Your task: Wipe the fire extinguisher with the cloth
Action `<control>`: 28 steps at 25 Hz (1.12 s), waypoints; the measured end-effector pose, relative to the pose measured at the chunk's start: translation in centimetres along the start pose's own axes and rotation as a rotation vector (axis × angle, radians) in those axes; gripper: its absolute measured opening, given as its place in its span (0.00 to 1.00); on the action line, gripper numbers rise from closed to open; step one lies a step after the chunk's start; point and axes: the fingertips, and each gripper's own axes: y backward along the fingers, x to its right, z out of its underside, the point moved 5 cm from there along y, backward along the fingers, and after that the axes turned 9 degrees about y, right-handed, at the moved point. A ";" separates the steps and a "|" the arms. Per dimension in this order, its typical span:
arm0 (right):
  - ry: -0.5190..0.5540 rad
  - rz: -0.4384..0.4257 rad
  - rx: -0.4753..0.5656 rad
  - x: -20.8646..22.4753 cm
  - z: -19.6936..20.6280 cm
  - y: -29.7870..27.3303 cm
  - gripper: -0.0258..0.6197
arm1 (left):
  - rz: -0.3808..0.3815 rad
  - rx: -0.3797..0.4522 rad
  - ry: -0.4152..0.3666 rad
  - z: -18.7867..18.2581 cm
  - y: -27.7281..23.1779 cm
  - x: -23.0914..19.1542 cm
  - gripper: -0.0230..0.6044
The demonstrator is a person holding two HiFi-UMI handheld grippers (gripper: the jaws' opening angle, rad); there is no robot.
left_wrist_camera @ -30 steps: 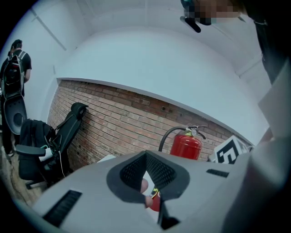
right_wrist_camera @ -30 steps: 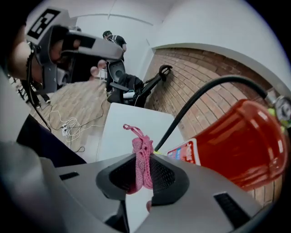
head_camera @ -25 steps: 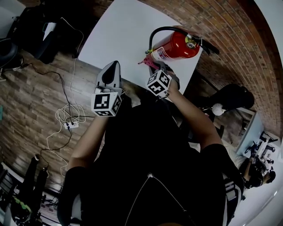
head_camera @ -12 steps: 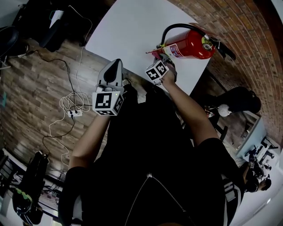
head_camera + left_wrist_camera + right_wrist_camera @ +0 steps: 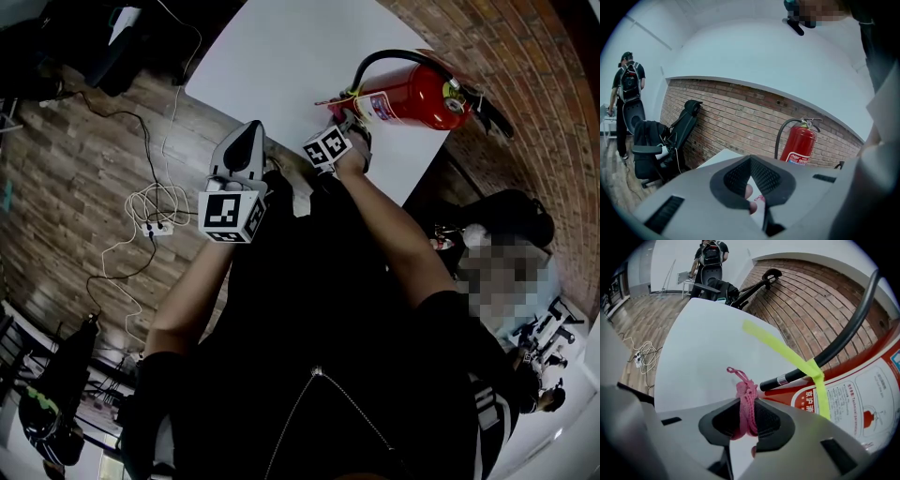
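1. The left gripper and the right gripper both had smooth light-grey plastic shells, tapering toward the tips.
2. The pads were black, with a fine ribbed grid texture.
3. Each one carried a white cube printed with black square markers.
4. The person wore a black top with a centre zip, short sleeves, and white stripes down one side.
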 end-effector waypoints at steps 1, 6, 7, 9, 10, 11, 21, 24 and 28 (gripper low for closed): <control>0.000 0.003 0.000 0.0 0.0 0.0 0.17 | -0.001 -0.001 -0.001 0.0 0.0 -0.1 0.05; 0.000 0.018 0.012 0.4 0.0 0.5 0.17 | 0.003 -0.002 -0.001 0.0 -0.1 -0.5 0.05; 0.001 0.021 0.018 0.5 0.0 0.7 0.17 | 0.006 -0.002 -0.004 0.0 -0.2 -0.4 0.05; -0.005 0.027 0.034 0.6 0.0 1.2 0.17 | 0.010 0.002 -0.007 0.0 -0.2 -0.2 0.05; -0.009 0.028 0.042 0.7 0.0 1.6 0.17 | 0.010 0.005 -0.008 0.0 -0.2 -0.1 0.05; -0.013 0.026 0.051 0.8 0.0 1.9 0.17 | 0.009 0.009 -0.008 0.0 -0.1 0.1 0.05; -0.038 0.034 0.128 2.4 0.5 4.2 0.17 | -0.052 0.064 -0.020 -0.1 1.4 3.3 0.05; -0.040 0.048 0.154 2.9 0.9 5.2 0.17 | -0.089 0.091 -0.027 -0.2 3.0 4.4 0.05; -0.059 0.060 0.182 3.5 1.6 6.2 0.17 | -0.127 0.128 -0.025 -0.1 5.0 5.8 0.05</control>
